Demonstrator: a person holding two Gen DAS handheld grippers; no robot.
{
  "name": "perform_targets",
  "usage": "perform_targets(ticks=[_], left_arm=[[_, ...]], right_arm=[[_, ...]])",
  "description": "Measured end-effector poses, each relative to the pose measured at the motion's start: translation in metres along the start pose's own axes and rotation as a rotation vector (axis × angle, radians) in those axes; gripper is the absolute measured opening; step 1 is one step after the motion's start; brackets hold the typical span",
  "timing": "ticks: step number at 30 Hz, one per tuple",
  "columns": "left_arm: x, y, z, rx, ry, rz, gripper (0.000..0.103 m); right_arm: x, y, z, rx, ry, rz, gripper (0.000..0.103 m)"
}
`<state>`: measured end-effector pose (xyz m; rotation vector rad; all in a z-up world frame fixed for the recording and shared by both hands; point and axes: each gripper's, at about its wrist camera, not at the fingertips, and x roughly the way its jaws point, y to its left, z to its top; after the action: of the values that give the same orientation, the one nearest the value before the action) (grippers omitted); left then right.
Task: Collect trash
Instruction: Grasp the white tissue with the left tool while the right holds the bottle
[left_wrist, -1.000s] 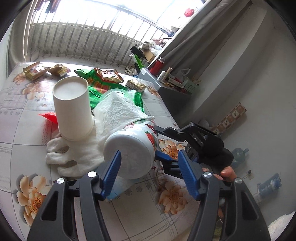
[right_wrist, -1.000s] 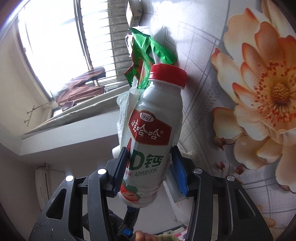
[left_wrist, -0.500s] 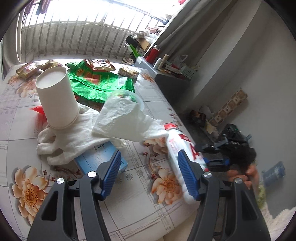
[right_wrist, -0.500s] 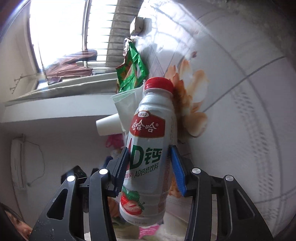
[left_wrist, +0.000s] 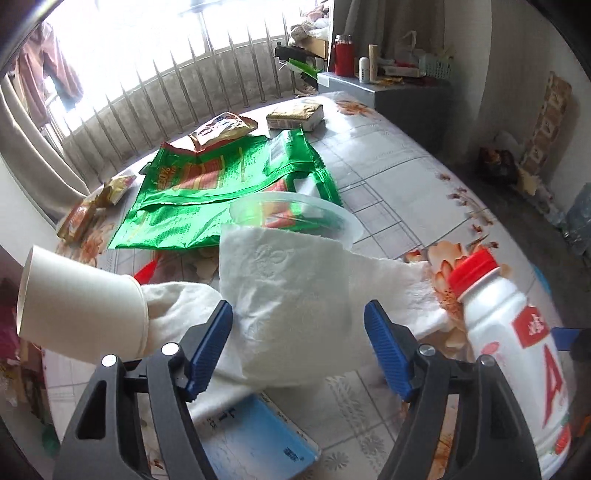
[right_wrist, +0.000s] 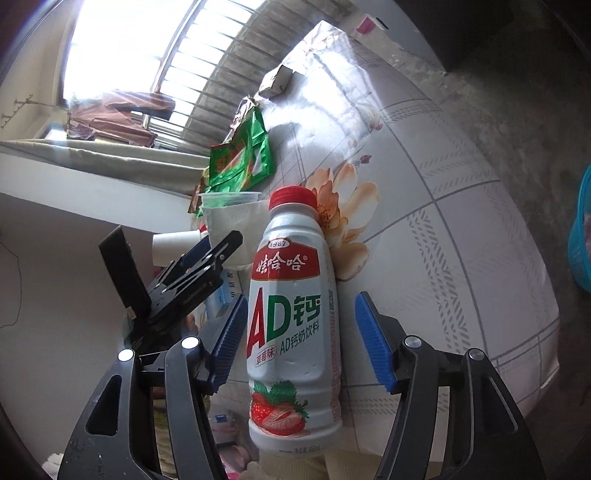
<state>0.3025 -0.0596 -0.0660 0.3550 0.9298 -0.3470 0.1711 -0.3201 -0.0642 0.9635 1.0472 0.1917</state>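
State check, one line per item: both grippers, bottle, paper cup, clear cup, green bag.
left gripper: opening, nothing gripped
right gripper: opening, pads off the bottle
bottle: capped, between the right jaws
paper cup: tipped on its side
clear cup: upright, tissue draped over it
green bag: flat, crumpled

Right jaws now off bottle (right_wrist: 293, 314)
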Motion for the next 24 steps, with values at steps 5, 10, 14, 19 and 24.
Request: perform_targets(ticks=[5, 10, 14, 19, 24], left_arm=[[0.003, 0.004, 0.002, 0.000, 0.009, 0.025, 0.054], [-0.010, 0.011, 0.000, -0.038, -0.017, 0.000, 0.035], [-0.023, 0.016, -0.002, -0.068, -0.039, -0.028, 0.024], [-0.051, 0.022, -0.005, -0.093, -0.091, -0.061, 0.021], [-0.080, 0.026, -0.013, -0.100, -0.145, -0.101, 0.021]], right_arm=[[0.006, 0.010, 0.005, -0.034, -0.019, -0.040, 0.062], [0.001, 0.015, 0.003, -0.093, -0.042, -0.088, 0.069], [0.011, 0.024, 0.000, -0.124, -0.035, -0.106, 0.072], [0.023, 0.030, -0.003, -0.134, -0.020, -0.119, 0.073], [0.035, 0.038, -0.004, -0.151, -0.009, -0.150, 0.073]])
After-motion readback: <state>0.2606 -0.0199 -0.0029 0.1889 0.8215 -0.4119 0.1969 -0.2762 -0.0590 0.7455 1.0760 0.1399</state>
